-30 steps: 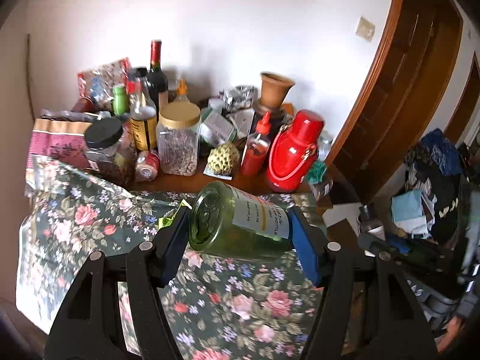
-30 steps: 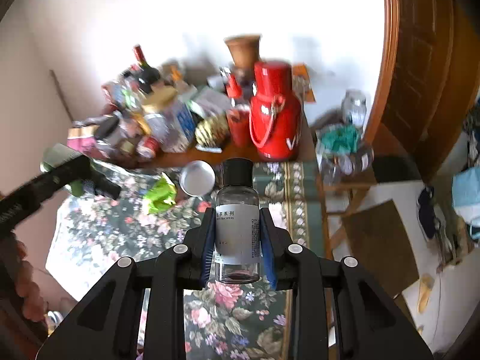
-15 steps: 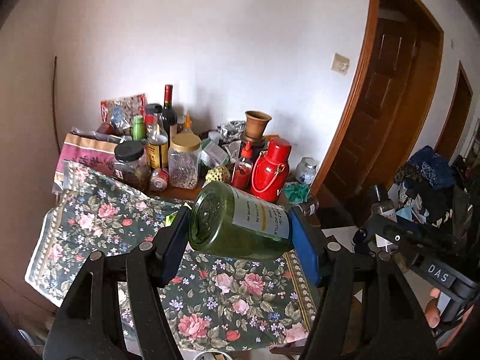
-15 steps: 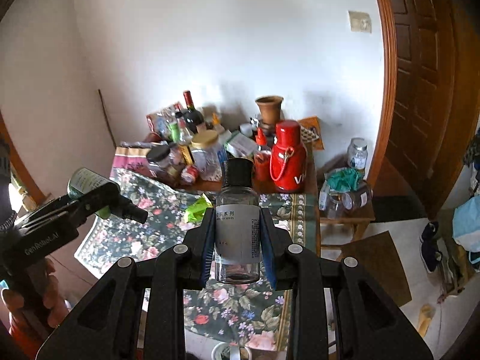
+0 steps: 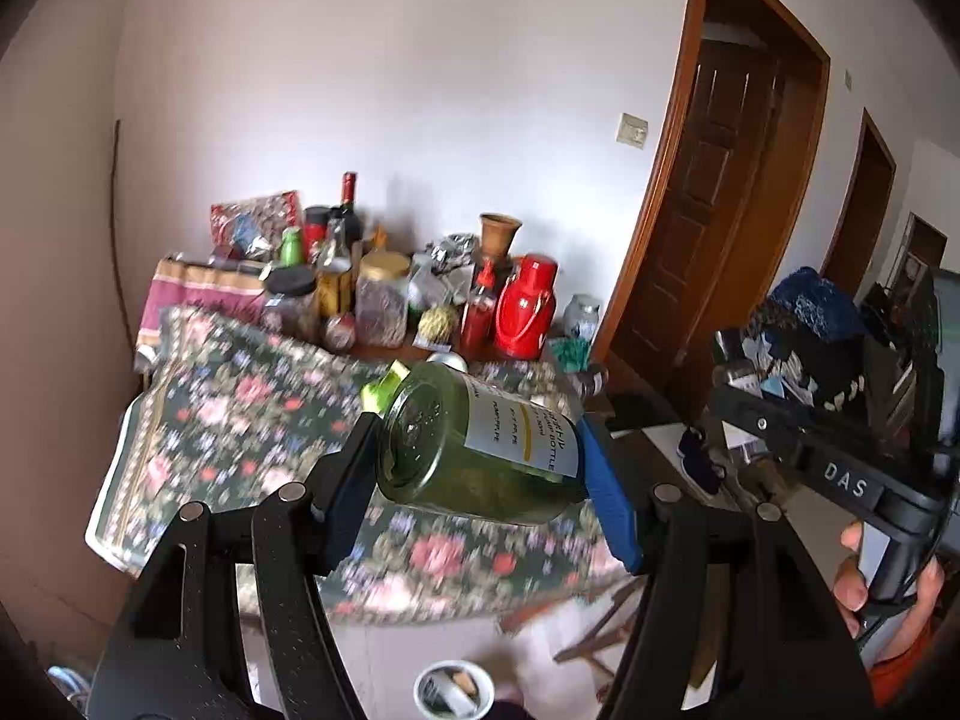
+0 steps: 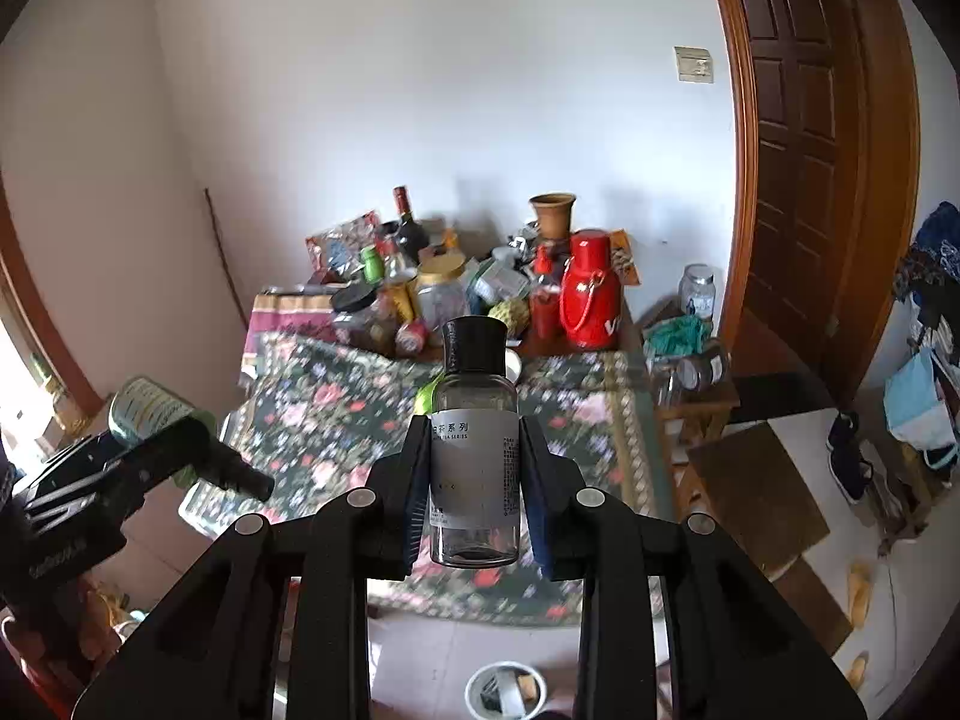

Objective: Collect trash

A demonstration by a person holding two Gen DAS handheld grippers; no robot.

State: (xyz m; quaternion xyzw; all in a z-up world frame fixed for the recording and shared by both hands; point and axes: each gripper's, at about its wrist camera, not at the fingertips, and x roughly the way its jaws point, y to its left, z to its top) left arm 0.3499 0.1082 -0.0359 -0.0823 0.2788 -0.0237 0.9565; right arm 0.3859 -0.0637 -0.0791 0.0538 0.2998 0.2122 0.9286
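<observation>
Two grippers clamp bottles: green, clear empty-looking.

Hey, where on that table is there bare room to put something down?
Free: the floral tablecloth in front, left of the green wrapper, out to its near edge. Crowded: the back by the wall, jars and bottles packed from the black-lidded jar to the red thermos.

Two wrist views, both facing the cluttered worktop from well back.
Both look slightly down; each shares the red flask, wall and door.
</observation>
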